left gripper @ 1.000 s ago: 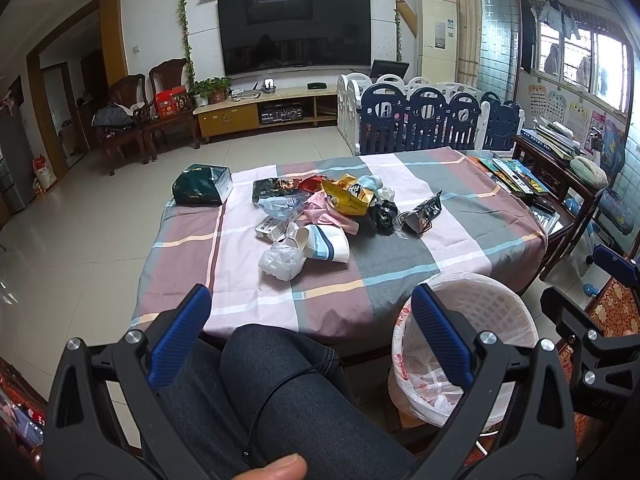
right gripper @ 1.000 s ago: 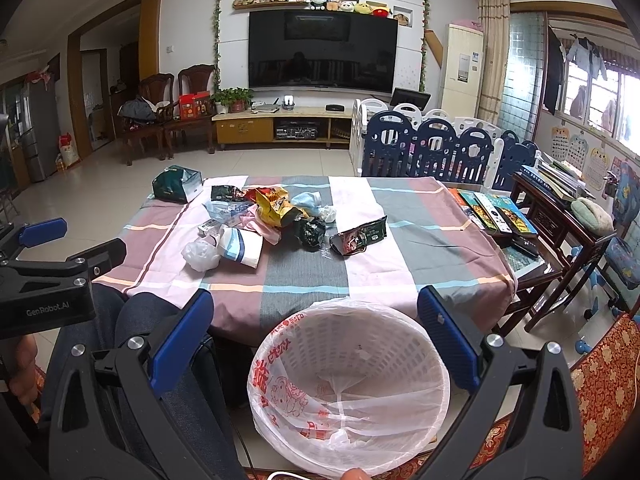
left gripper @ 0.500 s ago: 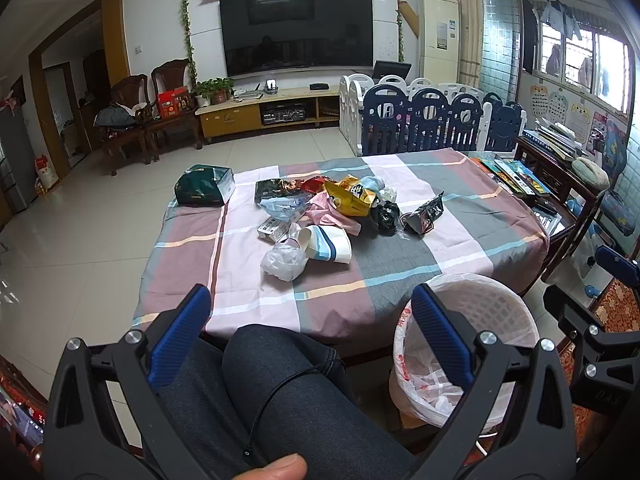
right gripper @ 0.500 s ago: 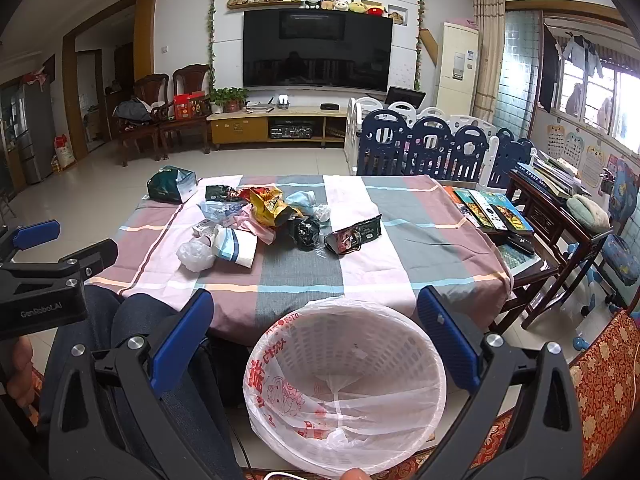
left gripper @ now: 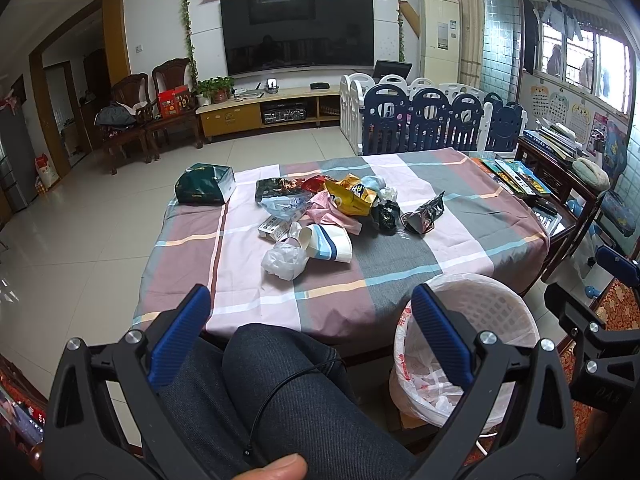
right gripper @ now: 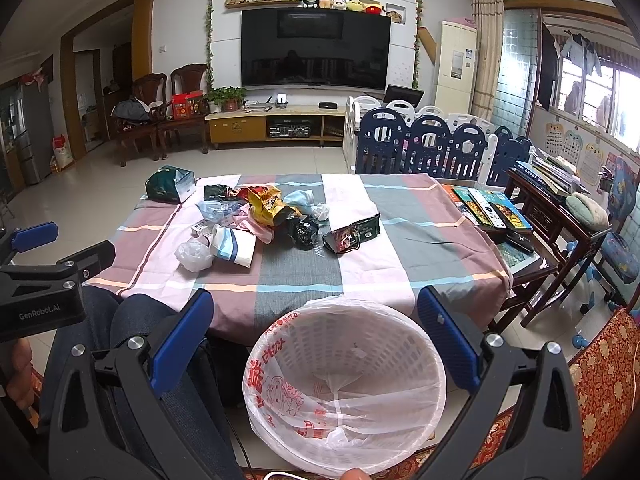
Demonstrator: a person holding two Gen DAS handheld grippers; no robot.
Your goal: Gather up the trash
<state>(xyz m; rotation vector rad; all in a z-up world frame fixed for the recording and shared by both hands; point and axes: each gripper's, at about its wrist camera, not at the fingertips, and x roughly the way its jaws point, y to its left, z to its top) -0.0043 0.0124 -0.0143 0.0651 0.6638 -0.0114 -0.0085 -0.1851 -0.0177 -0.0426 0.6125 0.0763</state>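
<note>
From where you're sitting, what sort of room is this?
It looks like a family living room in a home. A big wall-mounted television hangs above a low media cabinet, a child's playpen fence stands behind the cloth-covered table, and carved wooden armchairs line the side wall.

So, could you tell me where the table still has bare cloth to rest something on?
The near strip between the white bag and the table edge is bare, as is the whole right half beyond the black wrapper. The left-centre is crowded: cup, yellow bag and wrappers piled together, with the green box at the far-left corner.
</note>
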